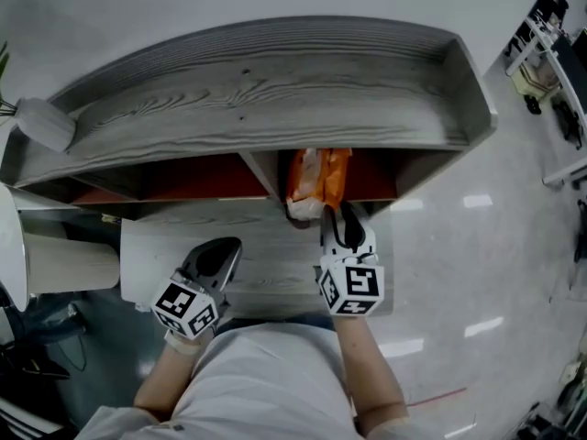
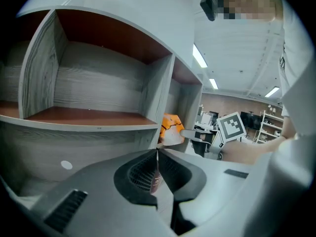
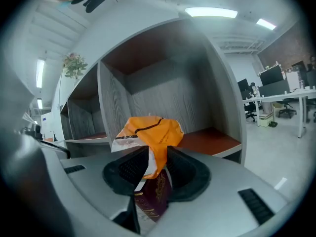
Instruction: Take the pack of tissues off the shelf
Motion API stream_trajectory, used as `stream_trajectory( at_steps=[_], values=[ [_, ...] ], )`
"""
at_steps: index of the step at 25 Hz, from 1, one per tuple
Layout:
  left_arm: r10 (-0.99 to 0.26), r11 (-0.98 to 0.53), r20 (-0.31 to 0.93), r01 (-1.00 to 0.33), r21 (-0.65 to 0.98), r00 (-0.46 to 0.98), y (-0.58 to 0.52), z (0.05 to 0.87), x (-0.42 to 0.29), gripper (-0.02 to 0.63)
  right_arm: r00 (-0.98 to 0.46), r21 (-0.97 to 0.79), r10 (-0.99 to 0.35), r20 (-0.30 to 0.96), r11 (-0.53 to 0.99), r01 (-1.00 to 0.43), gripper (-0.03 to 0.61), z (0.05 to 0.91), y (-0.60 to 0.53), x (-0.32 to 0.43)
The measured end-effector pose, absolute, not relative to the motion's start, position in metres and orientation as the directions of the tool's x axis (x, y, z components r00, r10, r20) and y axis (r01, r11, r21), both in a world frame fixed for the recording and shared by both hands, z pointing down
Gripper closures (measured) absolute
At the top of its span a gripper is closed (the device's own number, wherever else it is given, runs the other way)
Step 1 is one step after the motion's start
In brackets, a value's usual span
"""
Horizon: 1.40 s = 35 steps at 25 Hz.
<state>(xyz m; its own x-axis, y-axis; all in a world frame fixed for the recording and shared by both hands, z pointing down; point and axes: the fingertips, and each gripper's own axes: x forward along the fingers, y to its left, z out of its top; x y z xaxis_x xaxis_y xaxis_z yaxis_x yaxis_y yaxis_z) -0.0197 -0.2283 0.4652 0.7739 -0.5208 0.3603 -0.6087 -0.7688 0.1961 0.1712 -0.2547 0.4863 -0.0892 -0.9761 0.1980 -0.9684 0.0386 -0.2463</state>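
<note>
The right gripper (image 1: 332, 218) has its two jaws pressed on the pack of tissues (image 1: 316, 180). In the right gripper view the jaws (image 3: 157, 163) squeeze the crumpled wrapper in the middle, so the orange part (image 3: 150, 131) stands above them and a dark red part hangs below.

In the head view the pack is at the front edge of the right compartment of the grey wooden shelf (image 1: 257, 81), just beside the vertical divider, and its lower end comes out past the edge. Whether it rests on the red-brown board, I cannot tell.

The left gripper (image 1: 226, 247) is lower and to the left, in front of the shelf and apart from it. Its jaws (image 2: 157, 154) are together at the tips and they hold nothing.

The compartments of the shelf (image 2: 98, 117) seen from this gripper have nothing inside. A small plant (image 3: 74, 65) stands on the top of the shelf.
</note>
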Motion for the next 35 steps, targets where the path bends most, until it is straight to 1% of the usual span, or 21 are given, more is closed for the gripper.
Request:
stream_trajectory(
  at_steps=[5, 10, 13, 20, 26, 35],
  values=[
    [-0.543, -0.746, 0.379, -0.637, 0.192, 0.749, -0.229, 0.470, -0.022, 0.594, -0.087, -0.250, -0.975, 0.206, 0.034, -0.968, 0.477, 0.491, -0.263, 0.174],
    [-0.558, -0.728, 0.384, -0.656, 0.200, 0.736, -0.228, 0.474, -0.028, 0.594, -0.082, -0.246, -0.976, 0.199, 0.031, -0.969, 0.530, 0.491, -0.264, 0.174],
    [-0.553, -0.734, 0.382, -0.650, 0.197, 0.740, -0.225, 0.473, -0.028, 0.594, -0.084, -0.239, -0.977, 0.197, 0.035, -0.970, 0.543, 0.487, -0.260, 0.172],
    [-0.524, -0.765, 0.359, -0.612, 0.201, 0.773, -0.216, 0.467, -0.024, 0.594, -0.052, -0.236, -0.983, 0.177, 0.009, -0.972, 0.549, 0.474, -0.238, 0.174],
    [-0.452, -0.818, 0.334, -0.534, 0.214, 0.827, -0.212, 0.466, -0.009, 0.595, 0.025, -0.222, -0.988, 0.152, -0.059, -0.973, 0.551, 0.462, -0.207, 0.185],
    [-0.310, -0.893, 0.280, -0.379, 0.241, 0.908, -0.200, 0.462, 0.031, 0.594, 0.153, -0.202, -0.974, 0.168, -0.186, -0.962, 0.552, 0.453, -0.146, 0.193]
  ],
)
